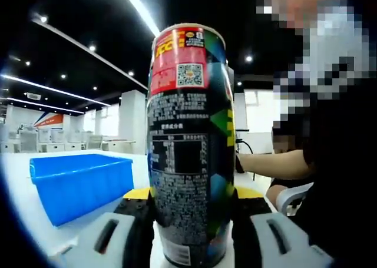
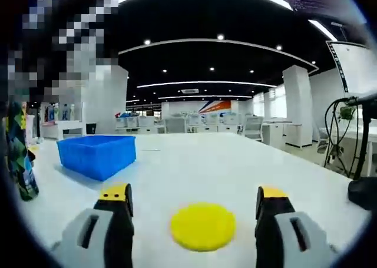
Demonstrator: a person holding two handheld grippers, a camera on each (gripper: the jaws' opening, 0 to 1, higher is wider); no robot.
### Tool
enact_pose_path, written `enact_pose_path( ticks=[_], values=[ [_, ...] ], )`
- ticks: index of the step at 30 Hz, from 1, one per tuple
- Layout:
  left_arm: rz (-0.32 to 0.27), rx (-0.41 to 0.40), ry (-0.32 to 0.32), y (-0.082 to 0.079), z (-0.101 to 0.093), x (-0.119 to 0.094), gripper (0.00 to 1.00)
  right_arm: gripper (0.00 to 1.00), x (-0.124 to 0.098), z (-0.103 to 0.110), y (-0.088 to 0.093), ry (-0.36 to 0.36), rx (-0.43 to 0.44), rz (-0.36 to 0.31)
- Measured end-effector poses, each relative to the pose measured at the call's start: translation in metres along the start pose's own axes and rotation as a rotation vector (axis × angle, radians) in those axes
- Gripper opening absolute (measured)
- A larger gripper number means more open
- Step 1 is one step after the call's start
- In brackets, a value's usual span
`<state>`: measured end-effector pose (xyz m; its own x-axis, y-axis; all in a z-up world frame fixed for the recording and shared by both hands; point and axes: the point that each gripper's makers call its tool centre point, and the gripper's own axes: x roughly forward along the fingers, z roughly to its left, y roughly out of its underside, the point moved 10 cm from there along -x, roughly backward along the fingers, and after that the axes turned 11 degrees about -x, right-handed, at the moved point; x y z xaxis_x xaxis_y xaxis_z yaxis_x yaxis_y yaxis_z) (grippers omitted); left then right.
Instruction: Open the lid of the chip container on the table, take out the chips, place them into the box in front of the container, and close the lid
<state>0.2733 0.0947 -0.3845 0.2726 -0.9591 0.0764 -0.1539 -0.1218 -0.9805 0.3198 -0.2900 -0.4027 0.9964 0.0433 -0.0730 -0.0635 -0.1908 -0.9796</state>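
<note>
Here, largest first.
Table (image 2: 247, 162): a broad white top; in the right gripper view it runs back toward rows of desks and chairs under ceiling strip lights.
Box (image 2: 97, 155): blue, open-topped, on the table left of centre in the right gripper view; the left gripper view has it at lower left, beside the container.
Person (image 1: 277, 162): in dark clothes, a bare forearm reaching in from the right of the left gripper view, behind the container.
Chip container (image 1: 187, 144): a tall dark tube with a red label and a QR code near its top, upright and close up in the left gripper view; at the far left edge of the right gripper view a slice of it stands on the table.
Left gripper (image 1: 191, 230): jaws clamped on the container's lower body, one on each side.
Right gripper (image 2: 194, 212): jaws wide apart, holding nothing.
Lid (image 2: 202, 225): a flat yellow disc lying on the table between the right jaws, touching neither.
</note>
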Motion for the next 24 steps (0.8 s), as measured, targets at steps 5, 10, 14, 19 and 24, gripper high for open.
enact_pose_path(
  ticks=[5,10,14,19,24],
  values=[
    [0.000,0.002,0.001,0.000,0.000,0.001,0.53,0.83,0.003,0.005,0.007,-0.012,-0.019,0.052],
    [0.000,0.003,0.000,0.001,-0.001,0.001,0.53,0.83,0.004,0.009,0.011,-0.016,-0.035,0.078],
    [0.000,0.002,-0.002,0.001,-0.002,0.001,0.53,0.83,0.004,0.013,0.014,-0.026,-0.053,0.118],
    [0.000,0.003,-0.002,0.001,-0.002,0.001,0.53,0.82,0.004,0.012,0.014,-0.022,-0.064,0.114],
    [-0.001,0.002,-0.003,0.001,-0.002,0.002,0.53,0.77,0.003,0.010,0.015,-0.018,-0.059,0.122]
  ],
)
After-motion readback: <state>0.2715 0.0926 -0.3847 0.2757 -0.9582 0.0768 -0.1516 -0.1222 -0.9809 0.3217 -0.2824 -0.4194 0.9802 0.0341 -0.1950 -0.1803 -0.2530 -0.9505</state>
